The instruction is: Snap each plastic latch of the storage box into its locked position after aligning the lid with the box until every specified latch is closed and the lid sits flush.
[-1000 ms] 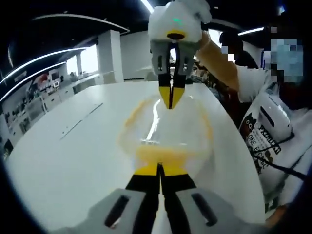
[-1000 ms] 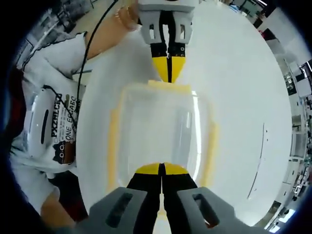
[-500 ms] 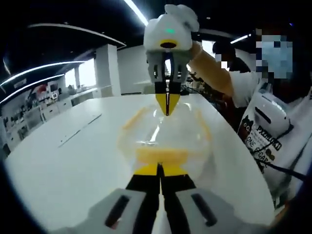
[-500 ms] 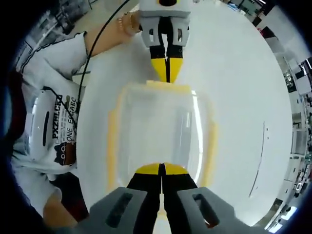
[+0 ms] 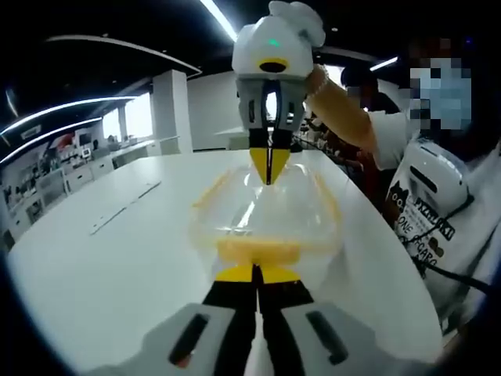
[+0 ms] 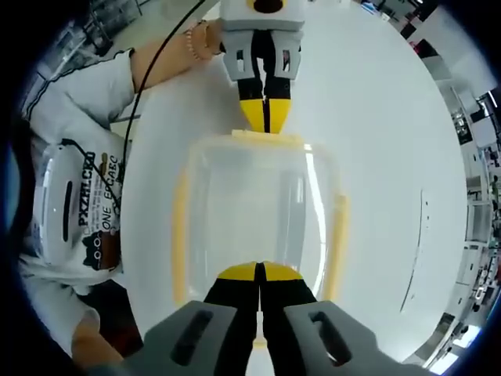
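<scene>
Clear storage box (image 6: 258, 211) with yellow latches lies on the white table (image 6: 376, 117) between the two tongs, lid on.

The left gripper (image 5: 255, 276) has its jaws together at the near end latch (image 5: 258, 250); the right gripper (image 6: 259, 274) has its jaws together at the opposite end. The right gripper view shows both side latches from above. The person's shirt (image 6: 86, 211) reads "PXZMLCKJ" and "ONE"; the rest is unclear.
</scene>
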Demonstrator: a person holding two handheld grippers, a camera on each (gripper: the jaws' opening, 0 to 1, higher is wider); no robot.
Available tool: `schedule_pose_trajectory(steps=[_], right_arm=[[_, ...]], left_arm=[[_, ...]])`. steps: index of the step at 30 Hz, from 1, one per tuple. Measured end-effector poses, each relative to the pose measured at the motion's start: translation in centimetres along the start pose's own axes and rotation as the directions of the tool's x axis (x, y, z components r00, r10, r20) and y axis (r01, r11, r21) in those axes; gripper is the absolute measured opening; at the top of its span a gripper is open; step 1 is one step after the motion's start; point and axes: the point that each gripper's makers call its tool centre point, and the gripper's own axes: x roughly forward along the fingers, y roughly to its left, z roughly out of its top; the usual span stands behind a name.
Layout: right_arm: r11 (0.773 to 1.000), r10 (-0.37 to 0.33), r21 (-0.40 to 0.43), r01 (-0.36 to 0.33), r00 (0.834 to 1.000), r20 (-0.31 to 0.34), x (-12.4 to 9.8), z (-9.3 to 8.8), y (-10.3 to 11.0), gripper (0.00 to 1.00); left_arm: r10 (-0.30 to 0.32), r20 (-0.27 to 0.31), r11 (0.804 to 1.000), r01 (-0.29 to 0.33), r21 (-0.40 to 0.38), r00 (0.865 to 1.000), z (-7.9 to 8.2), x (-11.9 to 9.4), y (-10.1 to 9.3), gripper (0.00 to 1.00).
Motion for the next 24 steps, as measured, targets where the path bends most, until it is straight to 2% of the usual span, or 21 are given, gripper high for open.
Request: schedule_pose_trajectory(steps=[4,9,11,15,17,21,24], right_arm=[[1.000,-0.004,-0.005,0.004,1.000,-0.006,-0.2,0.0,0.0,0.00],[0.999,-0.015,-0.034,0.014,0.999,-0.045,0.0,-0.1,0.0,0.00],[1.000,-0.008,-0.031,0.006,0.999,-0.053,0.0,-0.2,-0.2,0.00],[1.000,0.004,-0.024,-0.005,0.999,-0.044,0.1,-0.3,-0.2,0.00],[1.000,0.004,-0.021,-0.005,0.999,-0.039,0.2,-0.2,-0.2,0.00],[1.000,0.001,-0.014,-0.002,1.000,-0.029,0.3,0.0,-0.2,0.00],[1.000,0.002,-0.004,-0.002,1.000,-0.017,0.3,0.0,-0.3,0.00]], left_arm=[[-0.003,0.004,1.000,0.003,-0.012,1.000,-0.2,-0.3,0.9,0.00],[-0.002,0.007,1.000,0.002,-0.029,1.000,-0.2,-1.0,1.7,0.00],[0.008,-0.010,1.000,-0.008,-0.017,1.000,-0.4,-1.0,1.6,0.00],[0.016,-0.009,1.000,-0.016,-0.009,1.000,-0.5,-0.9,0.9,0.00],[0.021,0.009,0.999,-0.021,-0.042,1.000,-0.5,-1.2,1.5,0.00],[0.020,0.034,0.998,-0.018,-0.059,0.999,-0.5,-1.3,1.6,0.00],[0.025,0.024,0.997,-0.023,-0.067,0.999,-0.8,-1.4,1.9,0.00]])
